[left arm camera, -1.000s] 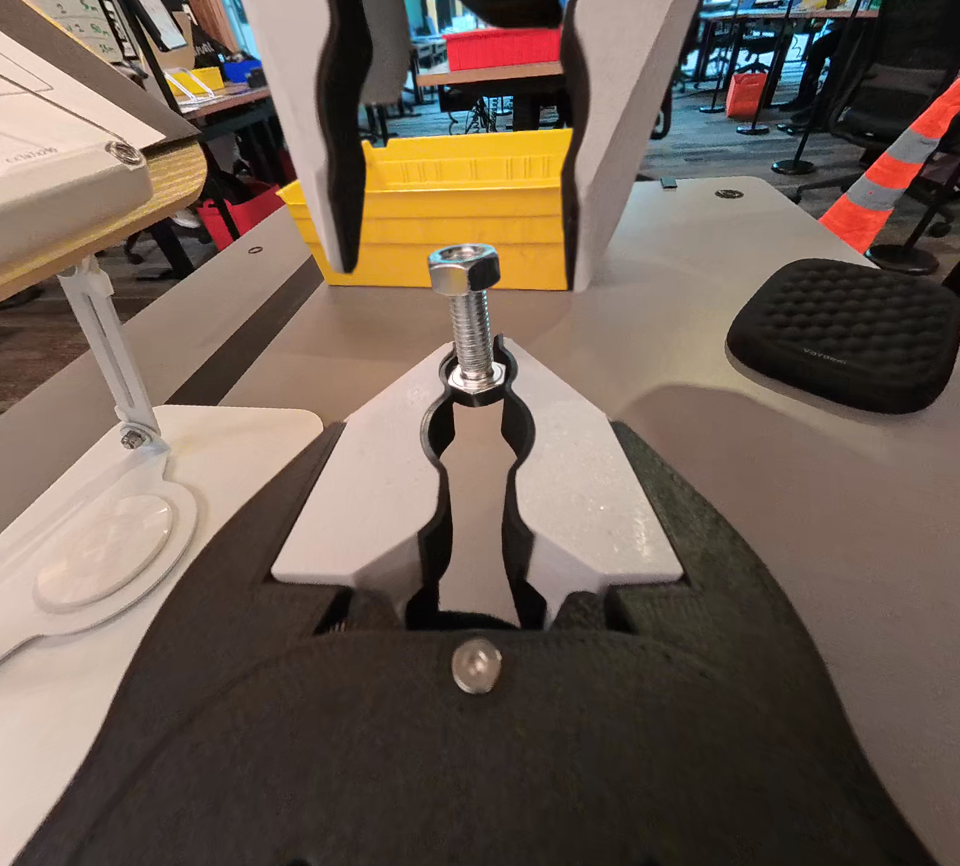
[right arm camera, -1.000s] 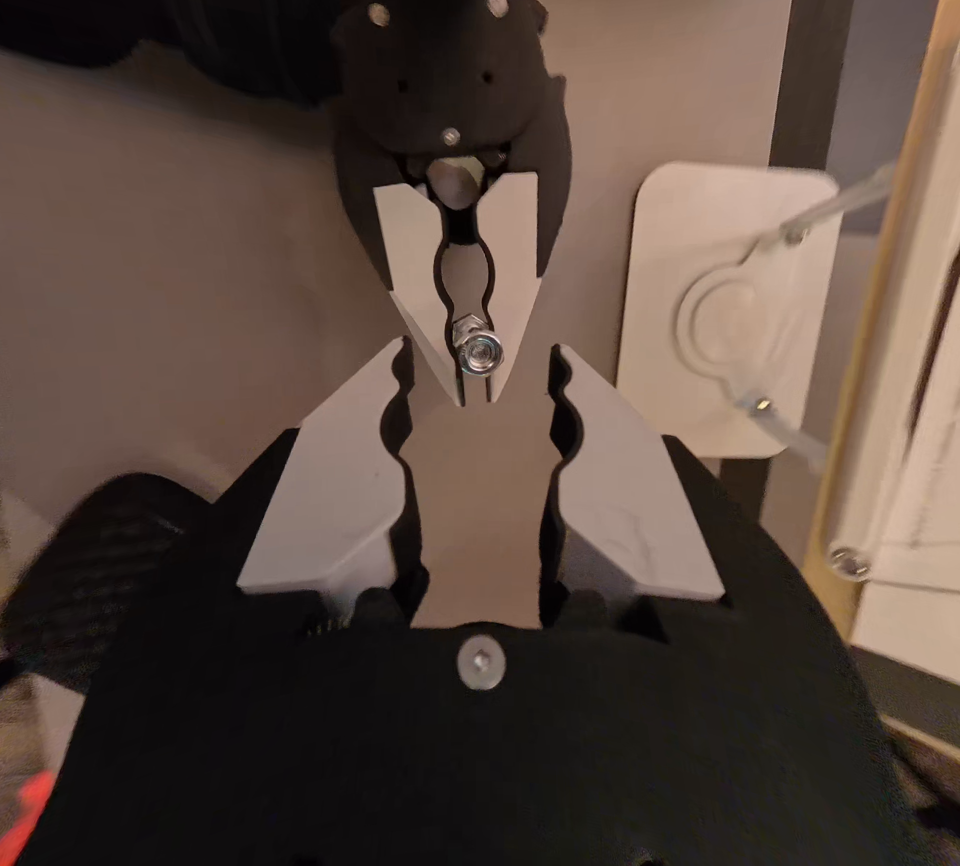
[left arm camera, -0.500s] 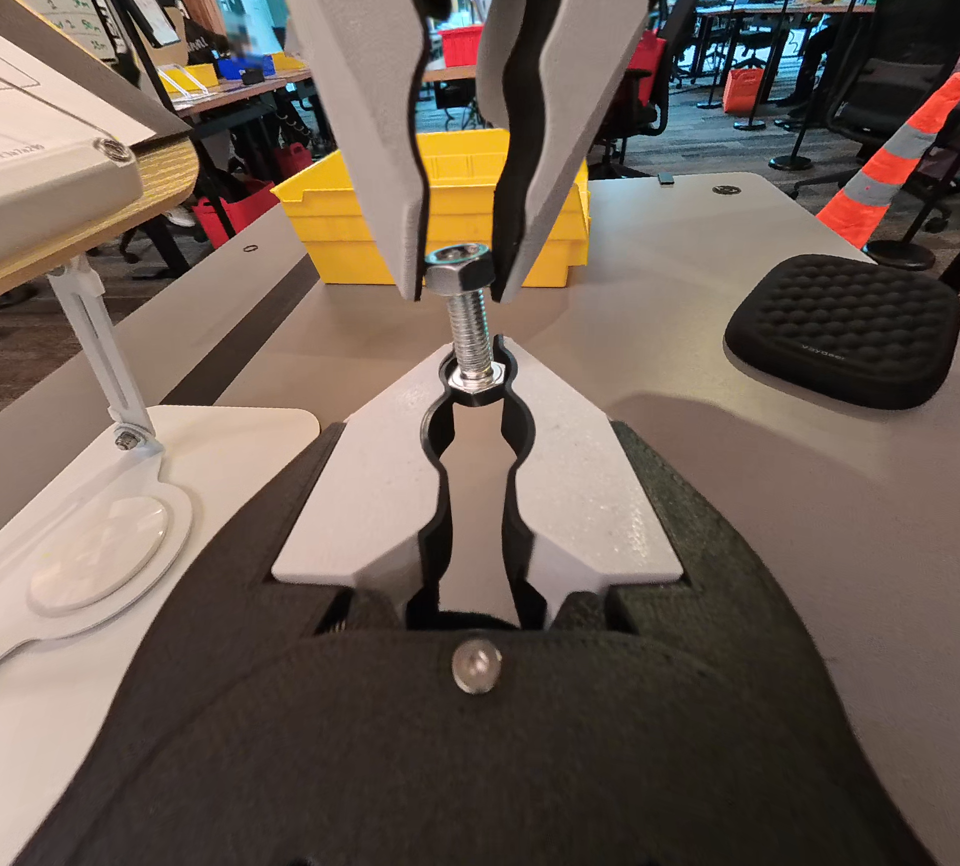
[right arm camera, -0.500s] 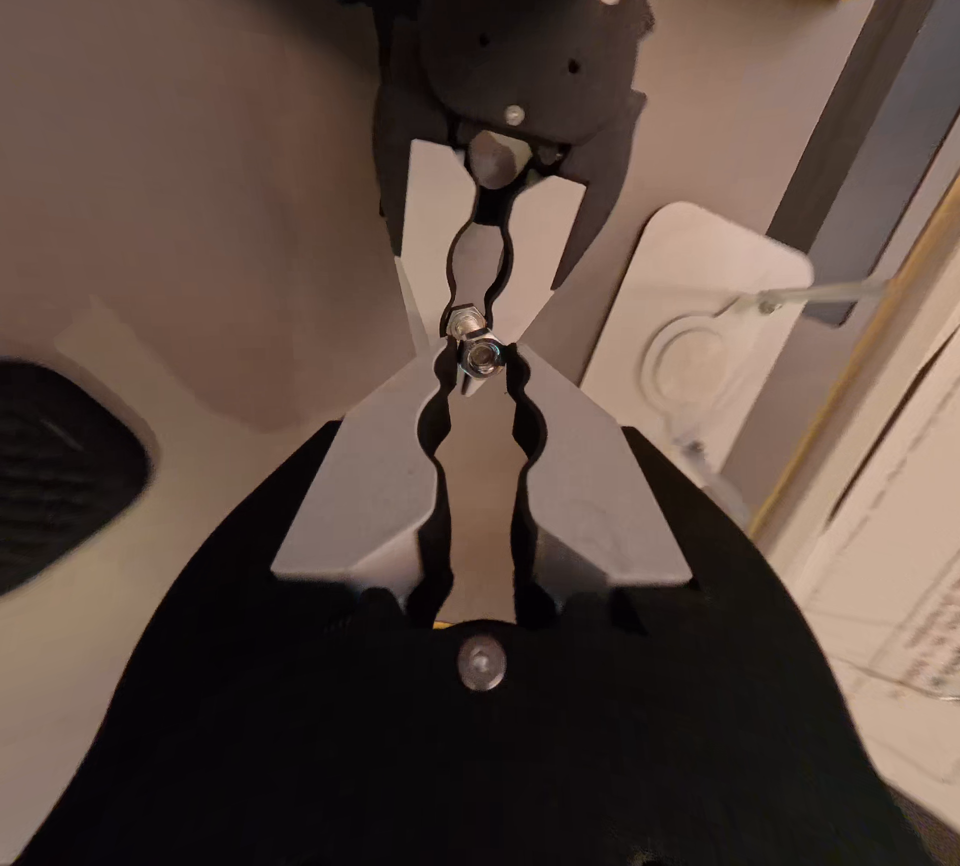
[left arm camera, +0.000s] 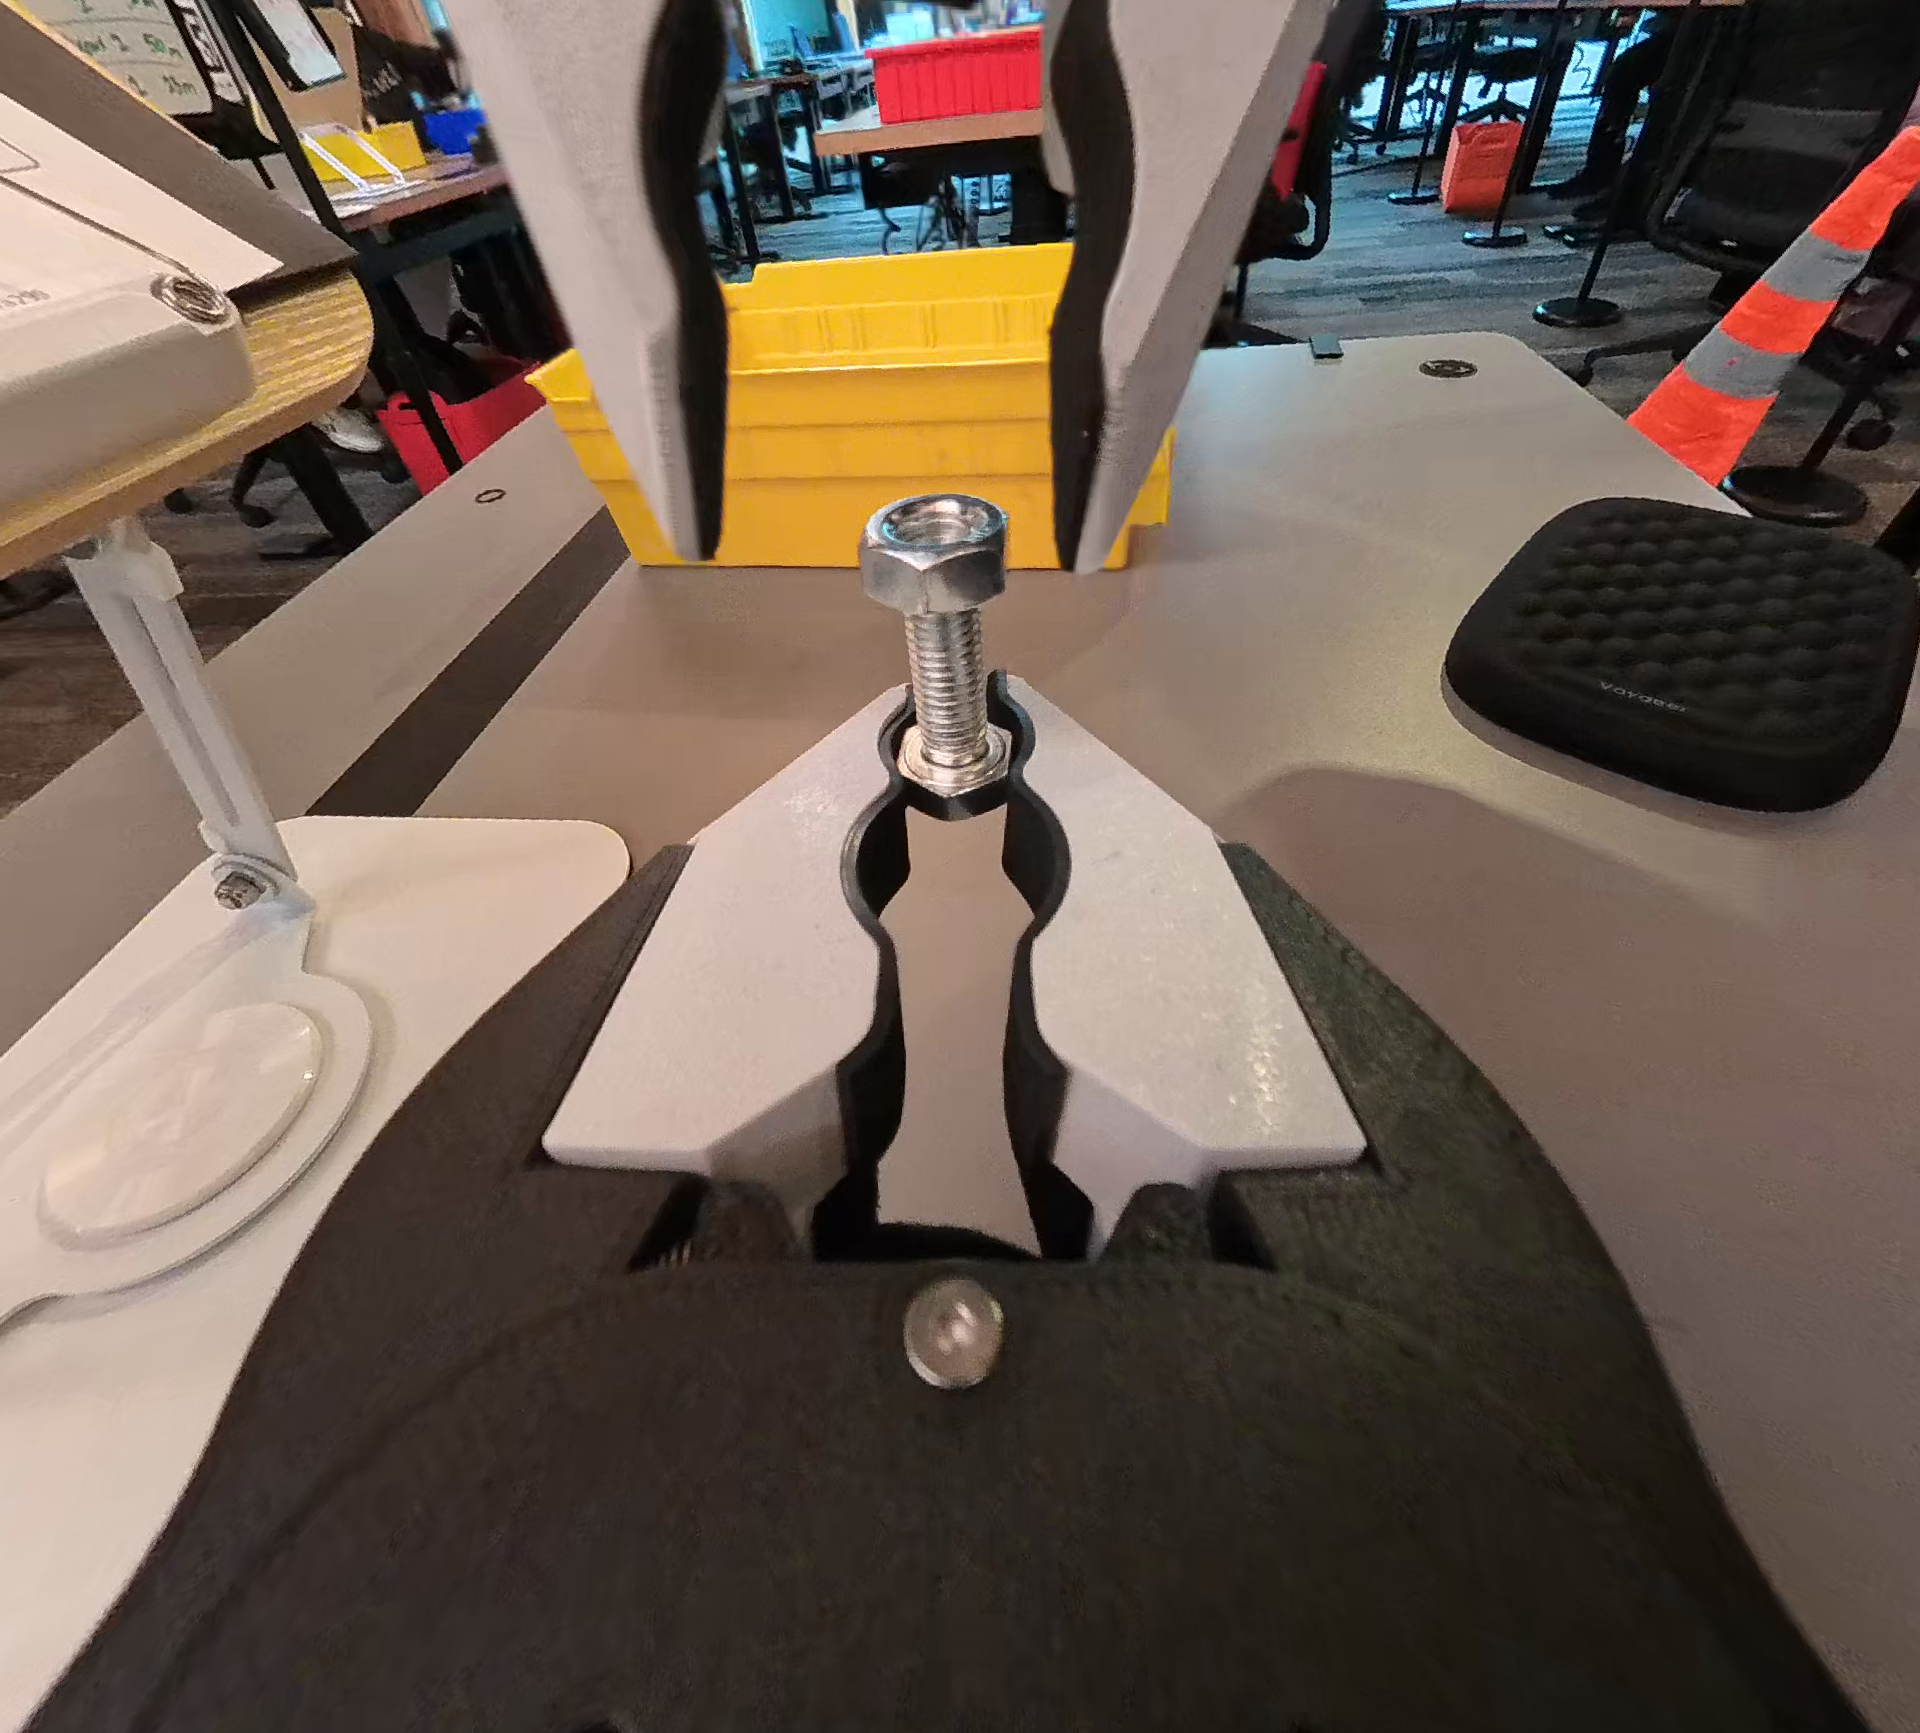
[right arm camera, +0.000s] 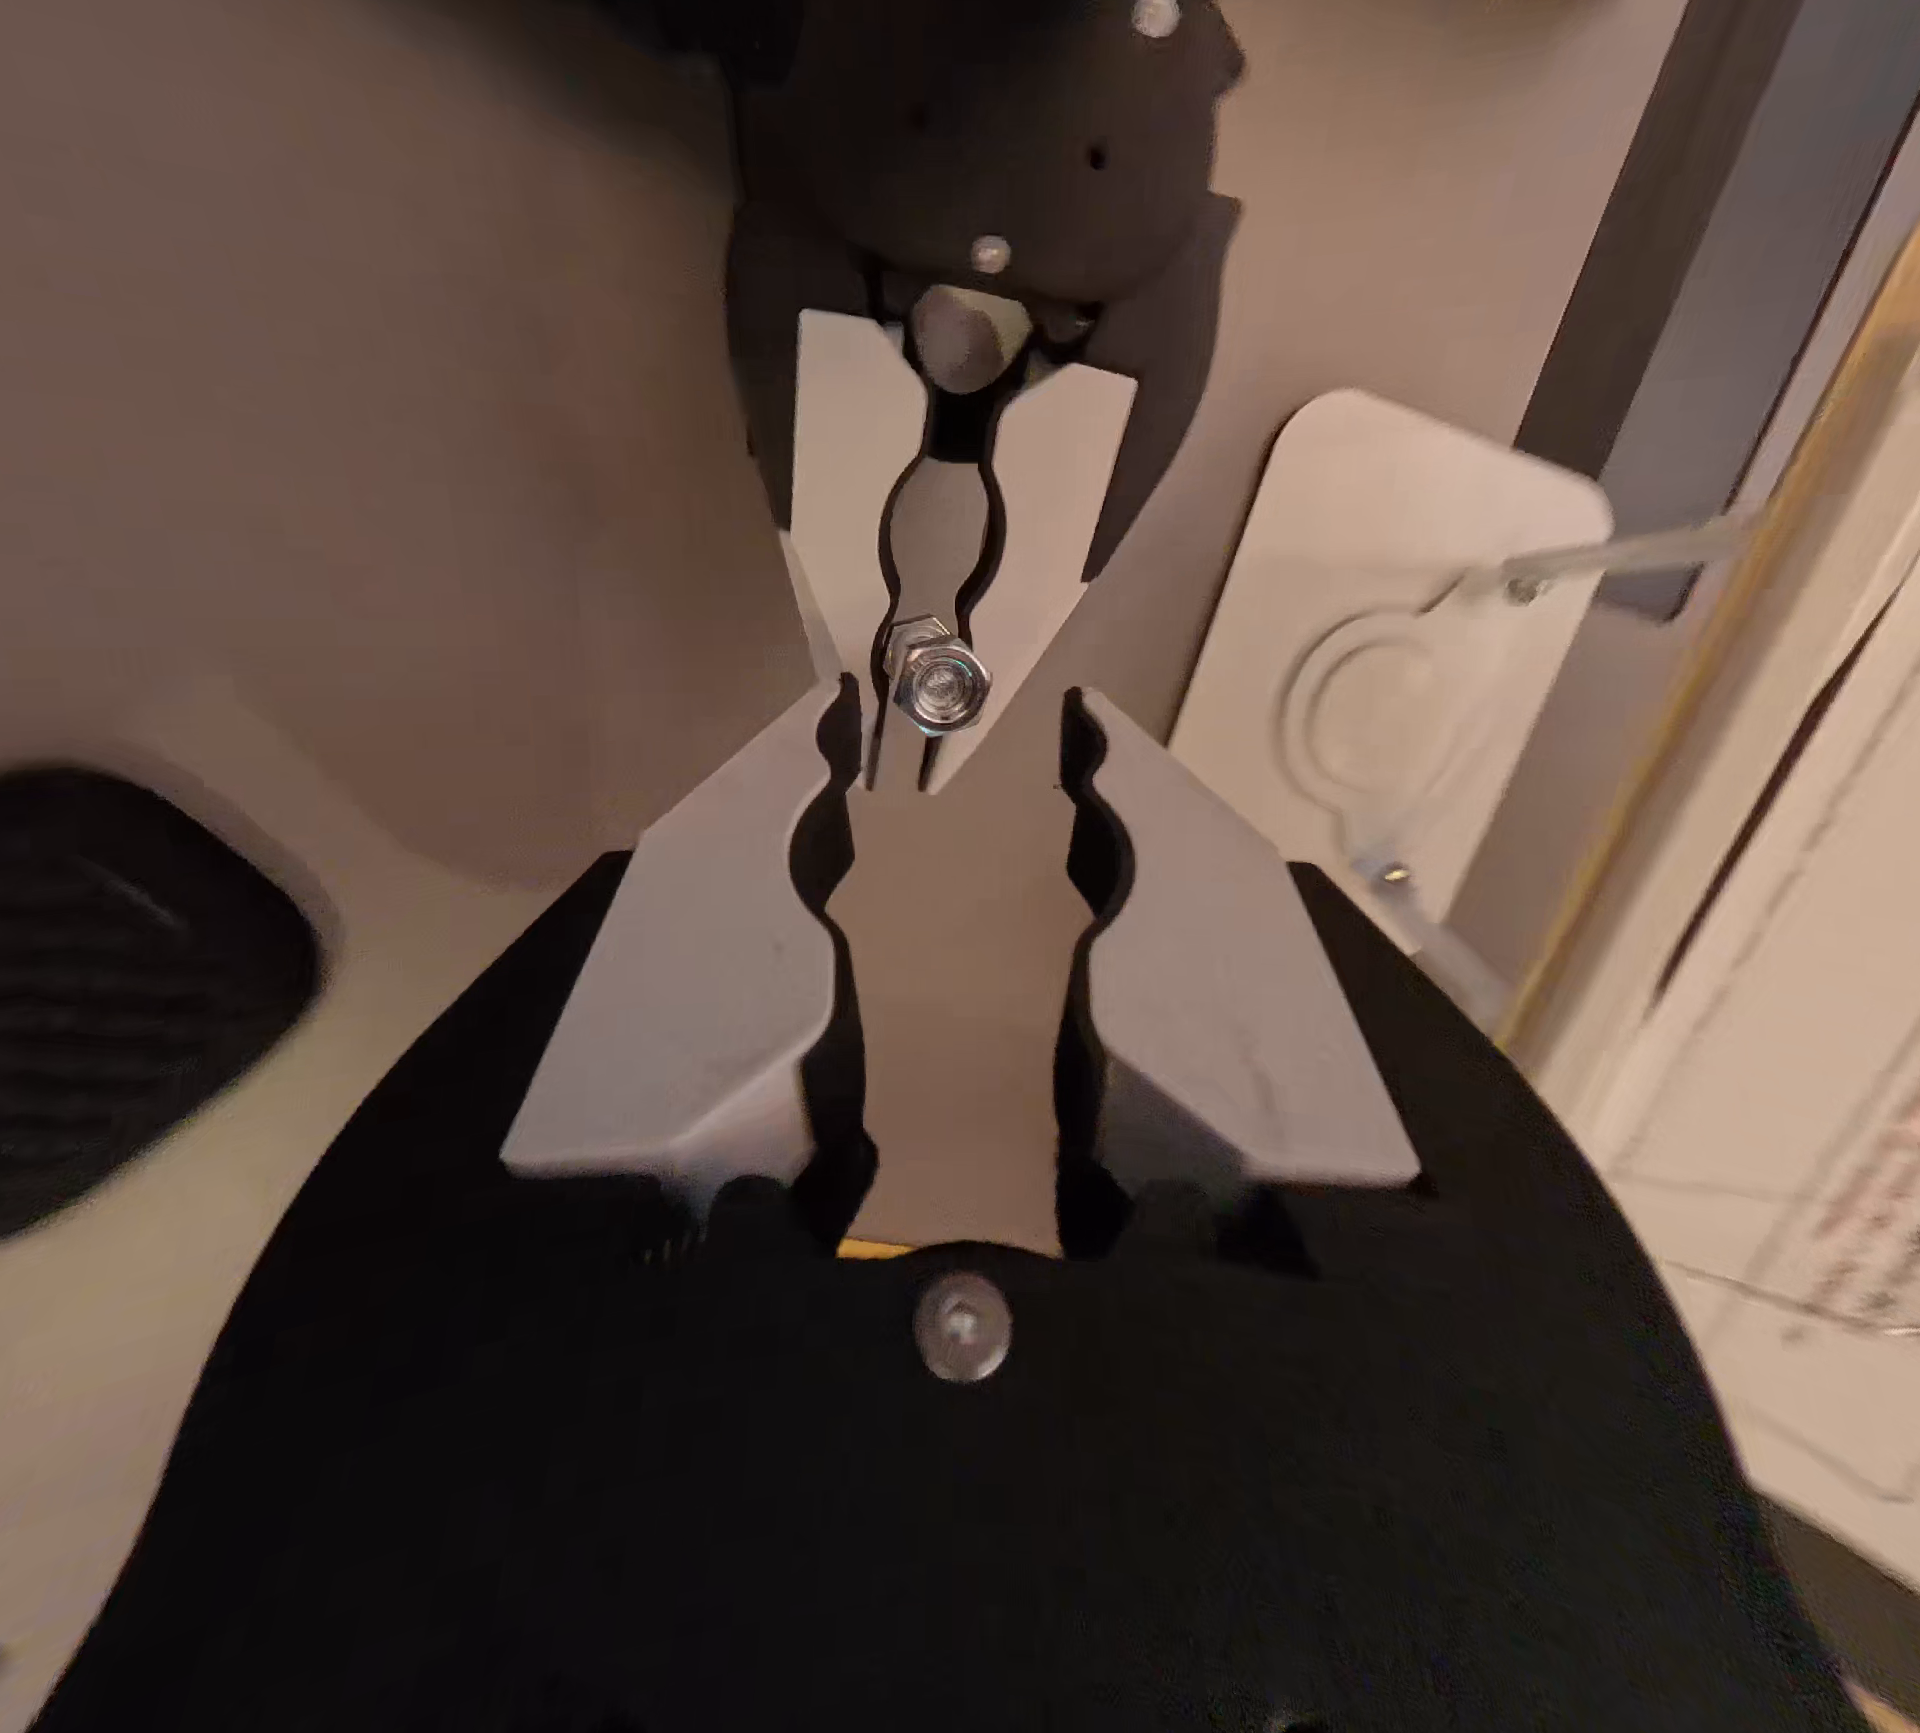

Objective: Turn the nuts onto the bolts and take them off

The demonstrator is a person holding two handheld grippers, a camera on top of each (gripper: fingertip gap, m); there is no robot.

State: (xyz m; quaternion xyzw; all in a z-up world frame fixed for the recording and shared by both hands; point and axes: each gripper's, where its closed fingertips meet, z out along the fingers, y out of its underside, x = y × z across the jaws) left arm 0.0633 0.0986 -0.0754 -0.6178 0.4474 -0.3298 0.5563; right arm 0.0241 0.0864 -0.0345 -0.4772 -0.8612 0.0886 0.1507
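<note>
the left claw (left arm camera: 951,748) is gripping the head end of one bolt (left arm camera: 943,696) between its fingertips, jaws nearly closed around it, and is holding the bolt upright with the thread pointing up. one nut (left arm camera: 933,556) is sitting at the very top of the thread, well above those fingertips. the right claw (left arm camera: 888,540) is hanging over it from above with its jaws spread wide, one fingertip on each side of the nut and neither touching, so it is holding nothing. in the right wrist view the nut (right arm camera: 940,684) is lying just ahead of that claw's tips and a little left of centre, though blur is making the offset hard to judge.

to do the turn well, the right claw is probably needing to centre on the nut, close on two opposite flats, and twist about the bolt's axis while the left claw is keeping the bolt from spinning.

counted: one bolt, one nut, two claws, one yellow bin (left arm camera: 883,436) beyond, one black pad (left arm camera: 1683,644) to the right.
</note>
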